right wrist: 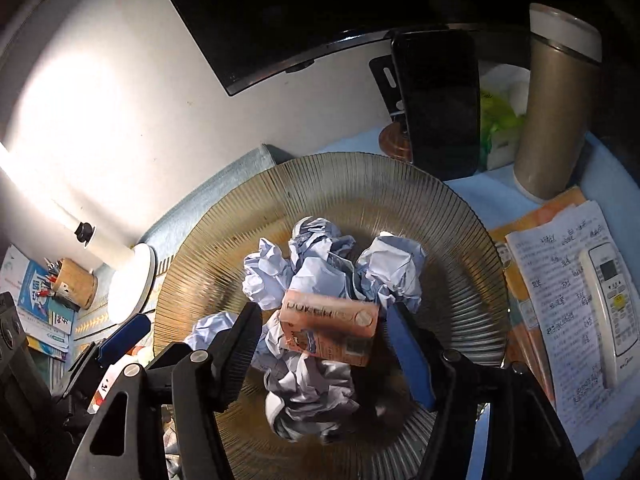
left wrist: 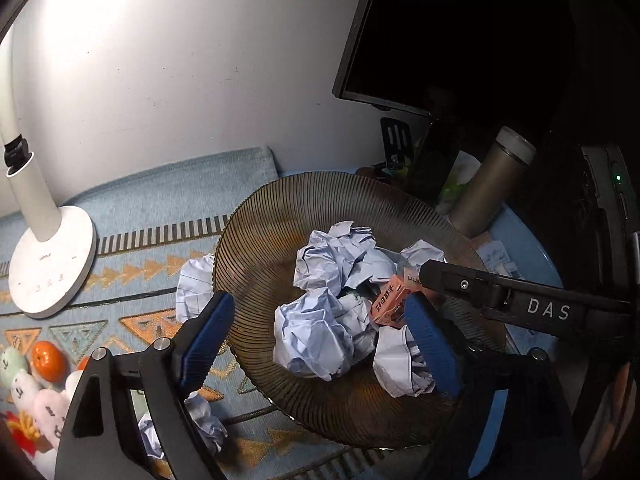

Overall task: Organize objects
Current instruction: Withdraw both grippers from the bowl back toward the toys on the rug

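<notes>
A ribbed brown glass plate holds several crumpled white paper balls and an orange carton. My left gripper is open above the plate's near side, its fingers astride a paper ball. My right gripper is open over the pile, with the orange carton lying between its fingers, not clamped. The right gripper's finger reaches in from the right in the left wrist view. More paper balls lie off the plate at the left and near the front.
A white desk lamp stands at the left on a patterned blue mat. A metal flask, a dark phone on a stand, papers with a remote control sit at the right. A monitor is behind. Toys and a tangerine lie front left.
</notes>
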The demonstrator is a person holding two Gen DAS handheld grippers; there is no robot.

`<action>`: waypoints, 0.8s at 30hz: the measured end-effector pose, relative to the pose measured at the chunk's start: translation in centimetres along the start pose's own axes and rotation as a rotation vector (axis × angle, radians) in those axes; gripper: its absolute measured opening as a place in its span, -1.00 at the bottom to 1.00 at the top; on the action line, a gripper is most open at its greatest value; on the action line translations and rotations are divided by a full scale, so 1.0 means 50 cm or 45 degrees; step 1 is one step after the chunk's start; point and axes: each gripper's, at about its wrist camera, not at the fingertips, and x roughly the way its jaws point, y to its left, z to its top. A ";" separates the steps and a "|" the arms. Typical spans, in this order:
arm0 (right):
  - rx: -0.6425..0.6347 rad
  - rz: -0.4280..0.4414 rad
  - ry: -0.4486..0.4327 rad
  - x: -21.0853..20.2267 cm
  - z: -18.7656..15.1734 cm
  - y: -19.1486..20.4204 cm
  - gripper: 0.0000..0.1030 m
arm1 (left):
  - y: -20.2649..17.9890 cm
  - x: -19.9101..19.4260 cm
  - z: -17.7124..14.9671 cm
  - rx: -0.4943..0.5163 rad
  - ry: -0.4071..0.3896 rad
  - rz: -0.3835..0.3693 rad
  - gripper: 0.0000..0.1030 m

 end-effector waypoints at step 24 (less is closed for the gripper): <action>-0.504 0.212 -0.237 -0.099 -0.281 0.316 0.32 | 0.301 -0.417 -0.227 -0.320 -0.413 0.496 0.83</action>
